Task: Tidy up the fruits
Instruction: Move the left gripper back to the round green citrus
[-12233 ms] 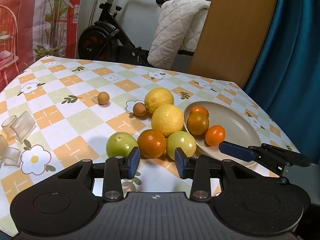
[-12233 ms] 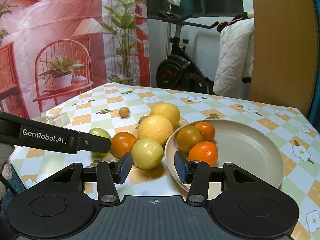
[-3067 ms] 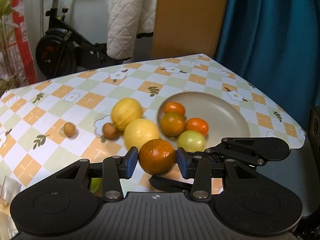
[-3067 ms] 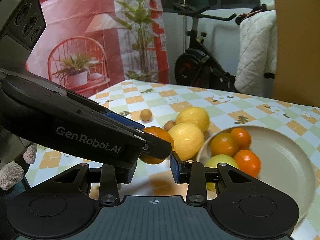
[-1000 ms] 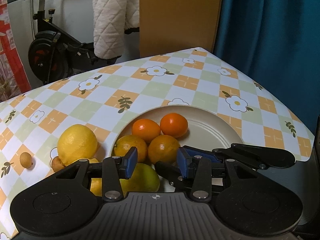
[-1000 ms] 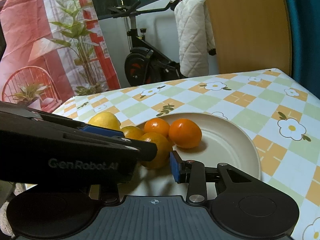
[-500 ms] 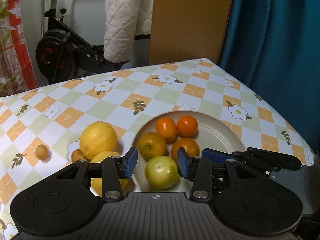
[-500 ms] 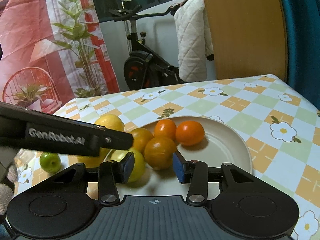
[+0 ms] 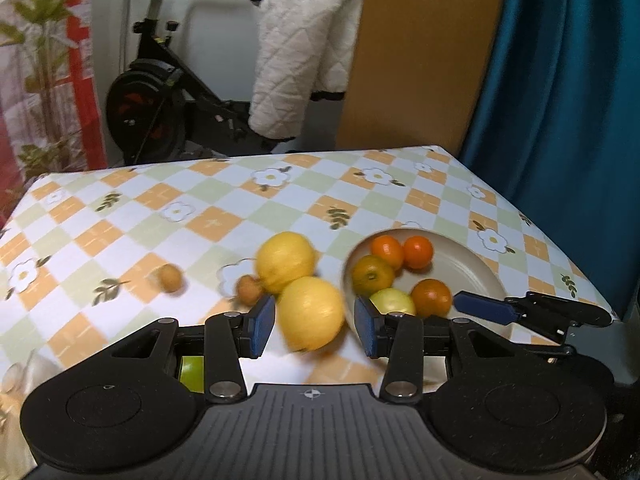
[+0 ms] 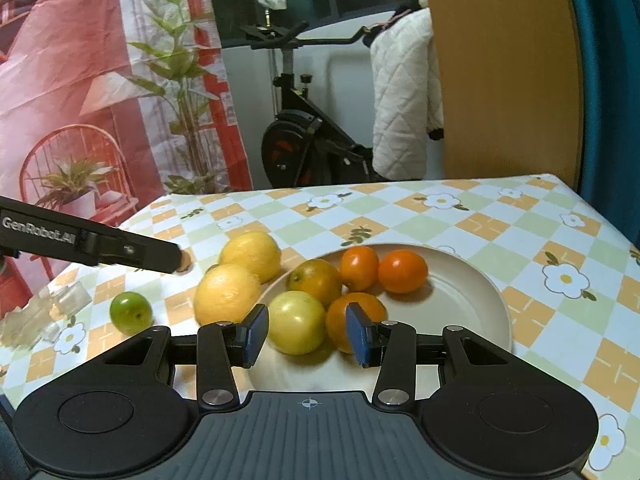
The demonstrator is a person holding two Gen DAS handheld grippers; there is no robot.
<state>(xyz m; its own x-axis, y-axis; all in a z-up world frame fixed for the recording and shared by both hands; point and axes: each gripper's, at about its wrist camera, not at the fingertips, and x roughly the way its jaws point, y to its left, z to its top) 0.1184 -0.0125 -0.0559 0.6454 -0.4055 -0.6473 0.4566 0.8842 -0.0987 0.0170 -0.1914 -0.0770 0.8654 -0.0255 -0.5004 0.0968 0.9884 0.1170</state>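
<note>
The left claw [image 9: 315, 325] stands wide, holding nothing; its blue pads [image 9: 262, 323] frame a big yellow lemon [image 9: 311, 312], blurred, that lies on the table [image 9: 120, 220] just ahead between them. Beyond it and touching it sits a second lemon [image 9: 285, 261], with a small brown fruit [image 9: 248, 289] at its left and another brown fruit [image 9: 170, 277] further left, apart. A green fruit [image 9: 191, 372] shows under the left finger.

Ahead and right of that claw is the cream plate [image 9: 468, 268]. The right claw [image 10: 307, 334] is also wide and empty, low over the plate's near rim [image 10: 472, 300]. Between its pads [image 10: 256, 330] lies a pale yellow-green apple [image 10: 297, 321], smooth and round; a dull orange [image 10: 352, 317] touches it at the right pad. Further ahead on the plate sit a greenish-orange citrus [image 10: 316, 281], a small orange [image 10: 359, 267] and a bright orange [image 10: 402, 271] close together. Left of the right claw, off the plate, a small green apple [image 10: 130, 312] rests alone on the table.
</note>
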